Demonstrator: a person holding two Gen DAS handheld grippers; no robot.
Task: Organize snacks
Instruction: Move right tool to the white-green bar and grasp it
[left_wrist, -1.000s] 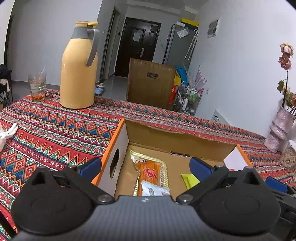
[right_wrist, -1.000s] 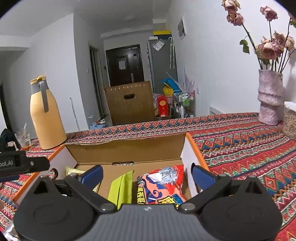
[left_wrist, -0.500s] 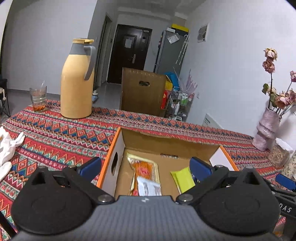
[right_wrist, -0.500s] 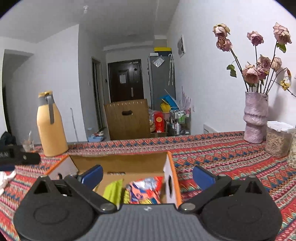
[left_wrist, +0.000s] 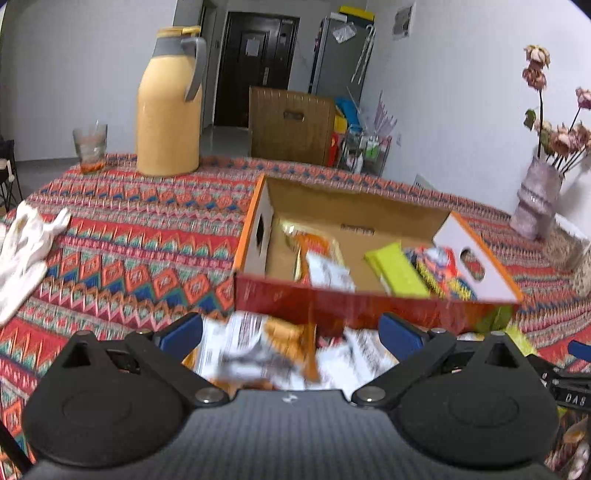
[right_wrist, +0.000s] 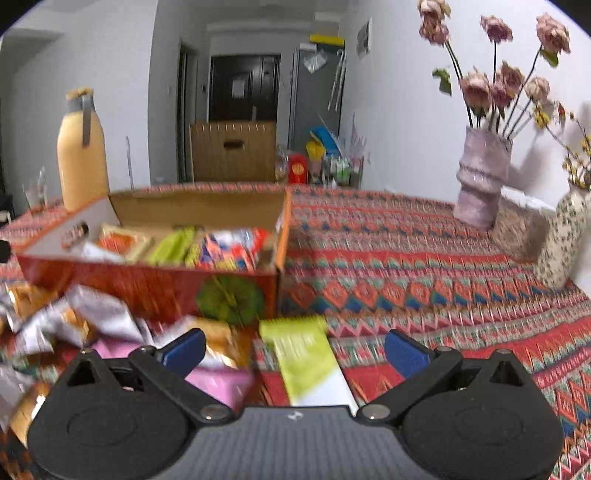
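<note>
The left gripper (left_wrist: 290, 332) is being held with its two blue fingers spread wide, nothing gripped; below it a heap of orange-and-white snack packets (left_wrist: 258, 354) is lying on the patterned tablecloth (left_wrist: 129, 251), too blurred to be counted. The right gripper (right_wrist: 293, 349) is also being held wide apart and empty. Between its fingers one green snack bar (right_wrist: 303, 354) is lying flat on the cloth, its long axis running from the camera toward the box, slightly leaning left. Beside it, to the left, one pink packet (right_wrist: 221, 380) is being seen.

Just behind the heap one open cardboard box (left_wrist: 332, 301) is standing, red in front, its long side across the view. Inside it four snacks are being counted in the left view: an orange packet (left_wrist: 314, 240), a white packet (left_wrist: 328, 271), a green bar (left_wrist: 397, 267) pointing away toward the back wall, and a red-blue bag (left_wrist: 439, 271) at the right end.

Farther away one yellow thermos (left_wrist: 168, 107), one glass (left_wrist: 89, 146) and one white cloth (left_wrist: 26, 251) are being seen on the left. On the right two vases (right_wrist: 482, 177) are standing, the purple one with dried roses.
</note>
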